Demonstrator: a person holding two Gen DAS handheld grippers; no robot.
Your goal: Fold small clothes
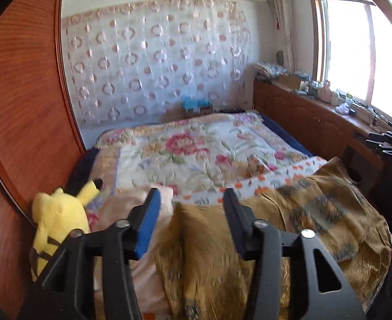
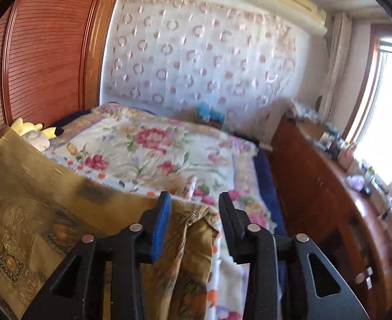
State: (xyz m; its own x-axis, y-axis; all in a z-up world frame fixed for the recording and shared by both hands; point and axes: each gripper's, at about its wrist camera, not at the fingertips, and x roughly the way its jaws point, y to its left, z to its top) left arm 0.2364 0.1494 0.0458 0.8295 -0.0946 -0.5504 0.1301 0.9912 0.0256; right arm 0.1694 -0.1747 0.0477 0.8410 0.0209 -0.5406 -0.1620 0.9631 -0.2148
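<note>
Apparently both my left gripper (image 1: pixel 190 194) and right gripper (image 2: pixel 194 198) have their fingers apart, clamping nothing, so the golden patterned garment (image 1: pixel 316 213) lies on the bed (image 1: pixel 196 144) for folding.

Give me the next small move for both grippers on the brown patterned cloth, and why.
Probably draw both back clear of the cloth, then check the fold. The left gripper and right gripper both stand open, and a raised ridge of the brown patterned cloth sits loose between the fingers of each, not pinched. The cloth lies bunched on the floral bedspread, so it looks released.
</note>
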